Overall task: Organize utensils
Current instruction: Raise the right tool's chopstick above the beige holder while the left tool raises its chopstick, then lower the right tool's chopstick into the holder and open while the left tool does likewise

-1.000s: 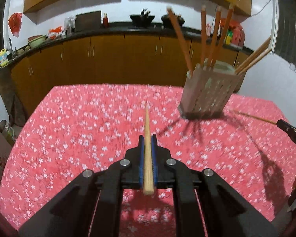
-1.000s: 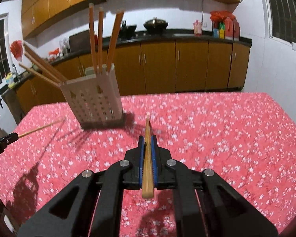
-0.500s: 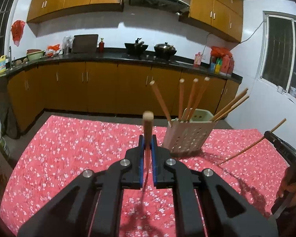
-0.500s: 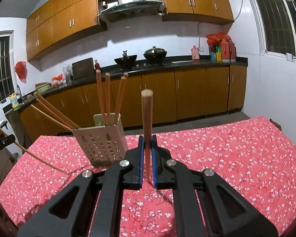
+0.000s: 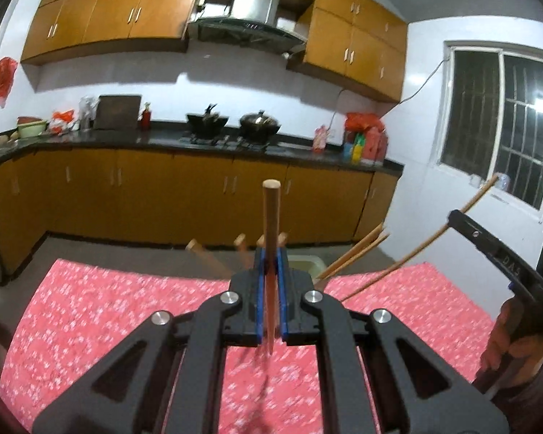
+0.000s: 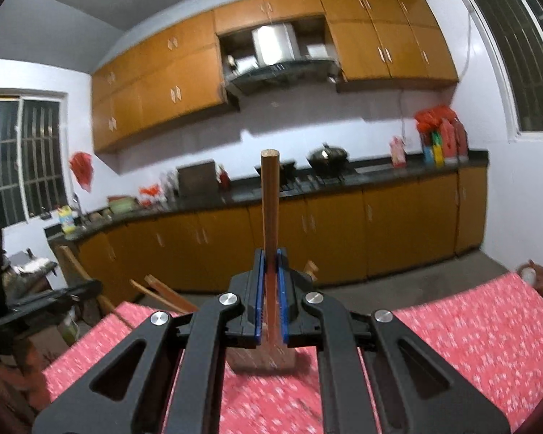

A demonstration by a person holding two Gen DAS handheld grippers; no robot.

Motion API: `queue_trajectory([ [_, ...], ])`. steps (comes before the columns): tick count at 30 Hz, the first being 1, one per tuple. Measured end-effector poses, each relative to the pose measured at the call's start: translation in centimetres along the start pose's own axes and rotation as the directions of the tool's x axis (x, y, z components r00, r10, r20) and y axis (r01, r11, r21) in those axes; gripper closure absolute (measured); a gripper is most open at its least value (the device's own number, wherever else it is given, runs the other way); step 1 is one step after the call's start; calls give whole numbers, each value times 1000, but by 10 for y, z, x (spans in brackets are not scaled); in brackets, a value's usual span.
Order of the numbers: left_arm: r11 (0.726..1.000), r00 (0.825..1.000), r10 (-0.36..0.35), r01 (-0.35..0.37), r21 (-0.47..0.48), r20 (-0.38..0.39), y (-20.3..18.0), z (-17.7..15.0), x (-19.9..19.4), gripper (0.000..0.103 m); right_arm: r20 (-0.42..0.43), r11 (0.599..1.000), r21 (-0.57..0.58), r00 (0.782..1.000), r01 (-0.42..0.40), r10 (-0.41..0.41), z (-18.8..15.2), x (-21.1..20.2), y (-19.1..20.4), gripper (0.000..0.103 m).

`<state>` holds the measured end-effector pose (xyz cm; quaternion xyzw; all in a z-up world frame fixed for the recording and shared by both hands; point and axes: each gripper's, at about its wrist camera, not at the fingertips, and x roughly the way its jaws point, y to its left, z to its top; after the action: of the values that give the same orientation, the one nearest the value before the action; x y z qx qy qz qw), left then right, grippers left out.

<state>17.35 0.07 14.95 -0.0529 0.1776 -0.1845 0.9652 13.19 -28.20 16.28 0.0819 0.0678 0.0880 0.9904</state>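
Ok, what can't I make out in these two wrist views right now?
- Perforated plastic utensil holder: both views, mostly hidden behind the gripper bodies.
- Red floral tablecloth: pattern motion-blurred.
- Right gripper: left view, cut off by the edge.
- Left gripper's wooden chopstick: lower tip blurred.

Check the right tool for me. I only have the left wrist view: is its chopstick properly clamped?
Observer: Yes. The right wrist view shows the right tool shut on its chopstick, blunt end away from the camera.
Operator: Holder? Mostly hidden here.
Observer: The holder wall shows just below that tool's fingers, standing on the tablecloth.
Operator: Anything past the table's right end?
Observer: A brownish object sits beyond the far corner. It is too blurred to name.
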Motion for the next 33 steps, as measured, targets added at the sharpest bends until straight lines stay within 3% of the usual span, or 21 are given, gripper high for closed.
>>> queue_trajectory([
  [4, 1000, 997, -15, 15, 0, 70, -15, 22, 3, 96, 63, 999, -38, 998, -17, 19, 14, 4, 16, 95],
  [9, 1000, 985, 26, -28, 7, 169, -29, 47, 10, 96, 86, 999, -49, 996, -13, 17, 20, 22, 22, 95],
  [14, 997, 973, 80, -80, -9, 217, -32, 59, 26, 96, 104, 999, -36, 995, 12, -8, 19, 40, 22, 95],
  [22, 994, 975, 109, -108, -14, 194, -31, 51, 59, 96, 99, 999, -23, 995, 23, -20, 9, 68, 22, 95],
  [33, 995, 985, 101, -98, -30, 139, -17, 32, 96, 96, 6, 1000, -19, 1000, 25, -25, -20, 97, 16, 95],
])
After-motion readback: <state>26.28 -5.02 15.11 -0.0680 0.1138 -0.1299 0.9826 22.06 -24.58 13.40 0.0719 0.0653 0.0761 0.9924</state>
